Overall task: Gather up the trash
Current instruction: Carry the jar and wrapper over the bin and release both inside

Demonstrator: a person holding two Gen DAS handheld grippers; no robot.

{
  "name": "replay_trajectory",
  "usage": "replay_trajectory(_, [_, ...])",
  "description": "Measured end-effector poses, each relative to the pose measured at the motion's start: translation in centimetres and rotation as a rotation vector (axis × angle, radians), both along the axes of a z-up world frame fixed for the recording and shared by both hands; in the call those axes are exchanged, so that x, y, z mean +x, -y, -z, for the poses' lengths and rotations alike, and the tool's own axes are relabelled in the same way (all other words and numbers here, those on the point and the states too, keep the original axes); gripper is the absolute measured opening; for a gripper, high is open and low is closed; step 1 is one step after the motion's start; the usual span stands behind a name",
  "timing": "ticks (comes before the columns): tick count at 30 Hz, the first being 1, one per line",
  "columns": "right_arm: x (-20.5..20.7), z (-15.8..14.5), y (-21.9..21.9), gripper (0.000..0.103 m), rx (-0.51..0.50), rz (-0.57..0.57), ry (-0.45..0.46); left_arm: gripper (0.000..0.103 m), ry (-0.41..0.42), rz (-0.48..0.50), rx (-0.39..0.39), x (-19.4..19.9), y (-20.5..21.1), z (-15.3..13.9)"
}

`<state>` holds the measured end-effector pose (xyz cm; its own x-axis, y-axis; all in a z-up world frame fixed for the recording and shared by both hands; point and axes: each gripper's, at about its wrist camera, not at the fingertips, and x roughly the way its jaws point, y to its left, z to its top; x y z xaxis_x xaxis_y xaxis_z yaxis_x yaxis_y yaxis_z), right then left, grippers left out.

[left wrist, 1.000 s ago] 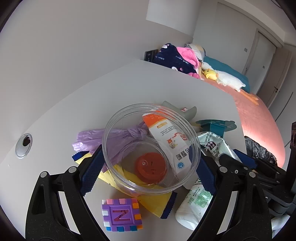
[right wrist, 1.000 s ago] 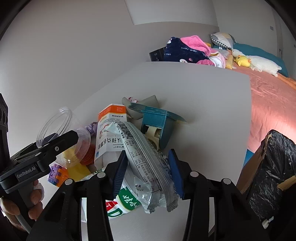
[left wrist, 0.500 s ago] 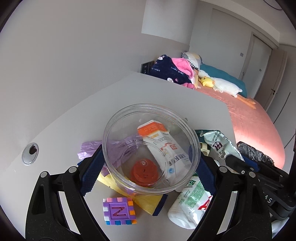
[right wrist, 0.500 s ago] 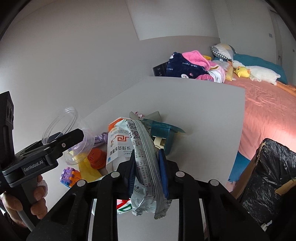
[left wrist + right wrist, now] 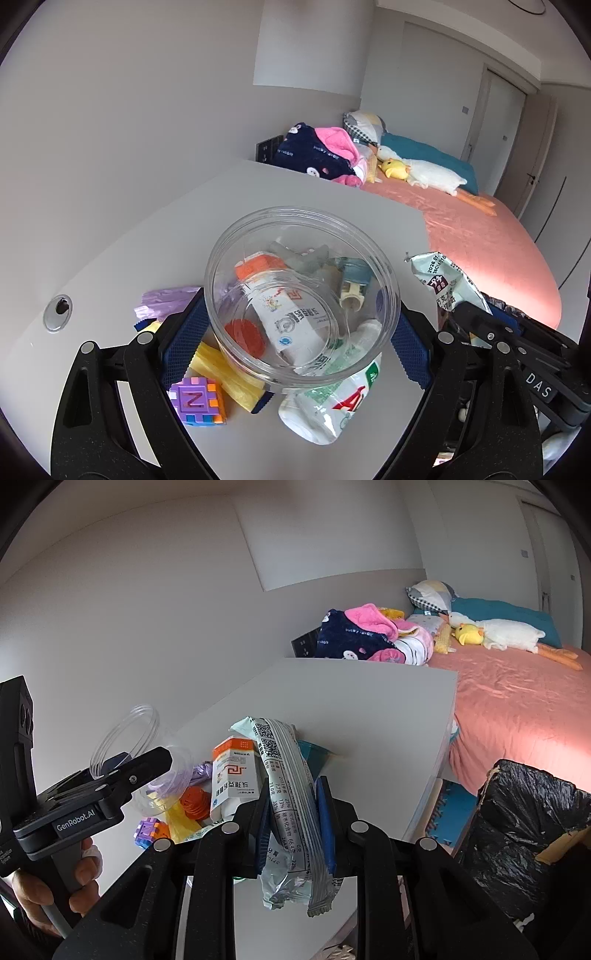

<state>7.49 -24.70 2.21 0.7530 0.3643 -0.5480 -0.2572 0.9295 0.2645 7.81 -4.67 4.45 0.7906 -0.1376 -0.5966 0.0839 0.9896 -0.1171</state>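
Trash lies in one heap on the white counter (image 5: 295, 192) in the left wrist view, seen partly through one clear plastic cup (image 5: 302, 295) that the left tool (image 5: 295, 338) clamps between its two blue pads, the mouth facing the camera. Countable pieces are one orange-topped carton (image 5: 284, 314), one orange ribbed disc (image 5: 245, 338), one purple plastic bag (image 5: 166, 301), one yellow wrapper (image 5: 229, 373), one white-and-green pouch (image 5: 328, 406) and one purple letter block (image 5: 197, 400) marked Z. The heap sits toward the counter's near edge; one cable grommet (image 5: 57, 316) sits by the left edge. The cup's curved wall distorts the teal and grey items behind it, so they are hard to name. At the right the right tool (image 5: 491, 336) enters, cut off by the frame, with one silver snack wrapper (image 5: 443, 284) sticking up from it.

The right wrist view shows the right tool (image 5: 295, 827) nearly closed, pinching the snack wrapper (image 5: 291, 812) so that it stands lengthwise between the pads, its lower end hanging crumpled toward the camera. The carton (image 5: 232, 771) stands just behind it, with the block (image 5: 149, 830) and disc (image 5: 195, 803) to its left. The left tool (image 5: 110, 775) reaches in from the left, tilted, gripped by the person's left hand (image 5: 55, 882), of which only fingers show. One black-lined bin (image 5: 524, 819) stands beyond the counter's right edge, partly cut off.
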Motion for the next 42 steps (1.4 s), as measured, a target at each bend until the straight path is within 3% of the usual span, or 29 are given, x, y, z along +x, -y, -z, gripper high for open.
replay_trajectory(22, [-5.4,-2.1,9.4,0.025,0.037,0.139,0.058,0.087,0.018,0.170,-0.015,-2.4,10.2,-1.6])
replay_trajectory(42, [-8.7,-2.0,19.9,0.025,0.072,0.345,0.073,0.087,-0.001,0.359,-0.001,-2.9,20.8,-0.9])
